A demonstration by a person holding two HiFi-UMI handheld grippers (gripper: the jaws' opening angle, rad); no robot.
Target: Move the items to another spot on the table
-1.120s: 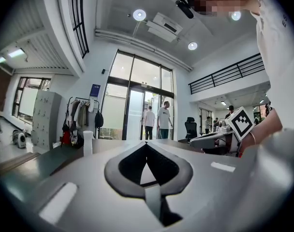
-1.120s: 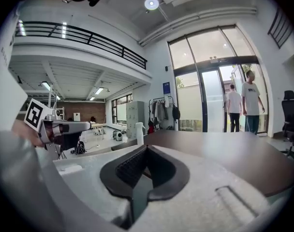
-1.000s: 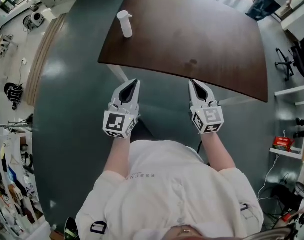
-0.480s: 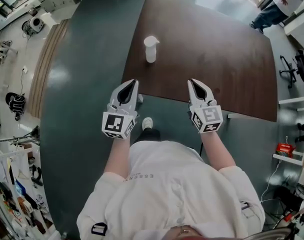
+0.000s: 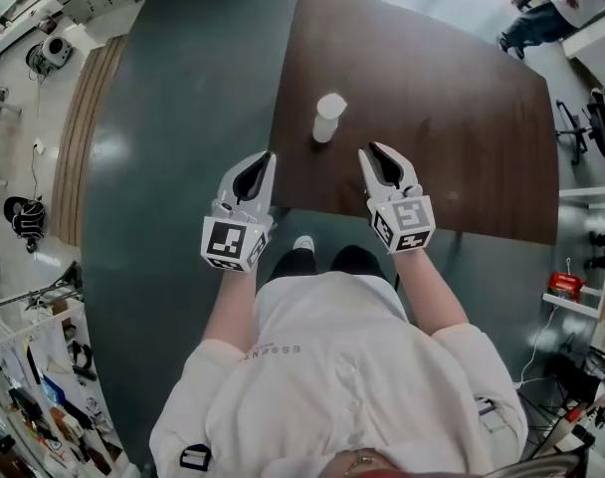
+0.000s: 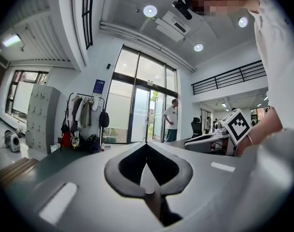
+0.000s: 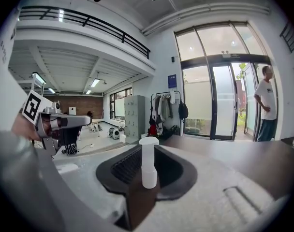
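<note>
The bottle [image 5: 328, 118] stands upright near the table's [image 5: 452, 118] front edge, just ahead of the right gripper [image 5: 374, 153], whose empty jaws are only starting to open (left gripper [image 5: 268, 157] closed, empty), so advancing too narrow could topple it.

Bystander [image 5: 531, 26] cropped by the top right corner, red item [image 5: 562, 285] on shelf [image 5: 571, 309] too small to identify

Probably open-plan office or lab: glass doors [image 6: 139, 115], lockers [image 6: 39, 114], mezzanine railing [image 7: 86, 21], office chair [image 5: 571, 127].
</note>
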